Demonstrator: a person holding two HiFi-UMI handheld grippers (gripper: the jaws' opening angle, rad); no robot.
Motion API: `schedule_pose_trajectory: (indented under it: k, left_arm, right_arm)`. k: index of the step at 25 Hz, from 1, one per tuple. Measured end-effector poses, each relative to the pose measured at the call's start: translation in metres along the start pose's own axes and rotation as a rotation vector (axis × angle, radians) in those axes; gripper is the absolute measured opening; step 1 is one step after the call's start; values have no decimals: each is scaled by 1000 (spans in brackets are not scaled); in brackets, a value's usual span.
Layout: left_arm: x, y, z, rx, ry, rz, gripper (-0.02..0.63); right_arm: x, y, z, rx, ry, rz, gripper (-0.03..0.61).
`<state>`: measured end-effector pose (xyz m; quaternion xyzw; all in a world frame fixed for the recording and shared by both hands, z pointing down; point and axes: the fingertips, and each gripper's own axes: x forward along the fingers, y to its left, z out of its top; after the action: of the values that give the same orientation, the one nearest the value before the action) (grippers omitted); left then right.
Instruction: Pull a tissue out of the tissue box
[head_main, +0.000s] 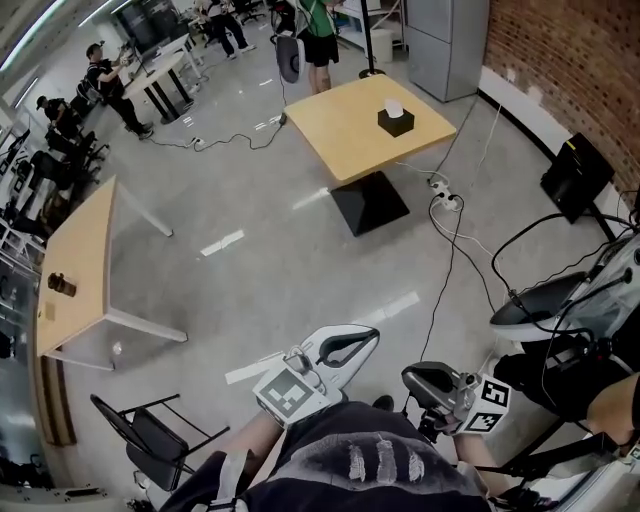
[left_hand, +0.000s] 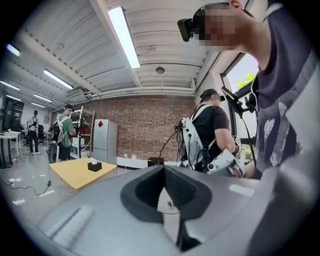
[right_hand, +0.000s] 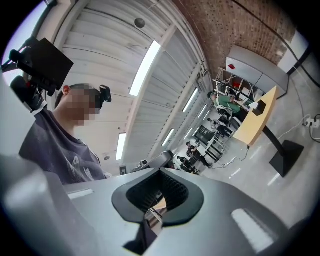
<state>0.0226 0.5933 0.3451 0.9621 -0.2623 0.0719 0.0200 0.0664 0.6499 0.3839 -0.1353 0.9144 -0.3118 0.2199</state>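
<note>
Left tool (head_main: 371, 334): jaws closed together, nothing between them; its own view (left_hand: 163, 167) shows the ribbed dark pads meeting. Right tool (head_main: 408, 376): jaws likewise together and empty, pads meeting in its own view (right_hand: 160, 173). Both are held low, close to the person's torso, with the right one tilted up toward the ceiling lights.

Tissue box (head_main: 396, 122): black, upright, with a white tissue (head_main: 393, 106) standing out of its top. It sits on the tan square counter (head_main: 345, 135), near the right-hand corner, well apart from both tools. The left gripper view catches it small and far off (left_hand: 94, 166). Its sides read as plain black at this range.

Counter stands on a black pedestal base (head_main: 370, 206). A person in a green top (head_main: 320, 28) is at its far edge. A white power strip (head_main: 445, 201) lies on the floor just right of the base, with cables trailing from it.

Markings: black-and-white square patterns on each tool's marker cube (head_main: 290, 390); a red diamond sticker (left_hand: 100, 123) on a grey cabinet (left_hand: 105, 140) against the brick wall (left_hand: 145, 127).

Further out: a second tan counter (head_main: 85, 250) at left, with a small dark object (head_main: 61, 285) near its edge; black folding chair (head_main: 150, 432) at lower left.
</note>
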Motion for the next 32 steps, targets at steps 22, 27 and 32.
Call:
schedule_pose_trajectory:
  k: [22, 27, 32]
  left_arm:
    - [-173, 222, -23, -122, -188, 208, 0]
    - [-193, 236, -31, -154, -199, 250, 0]
    - [-200, 239, -34, -154, -168, 271, 0]
  right_arm:
    - [239, -50, -40, -121, 262, -45, -2]
    - [263, -50, -51, -135, 332, -30, -2]
    - [271, -56, -51, -122, 307, -28, -2]
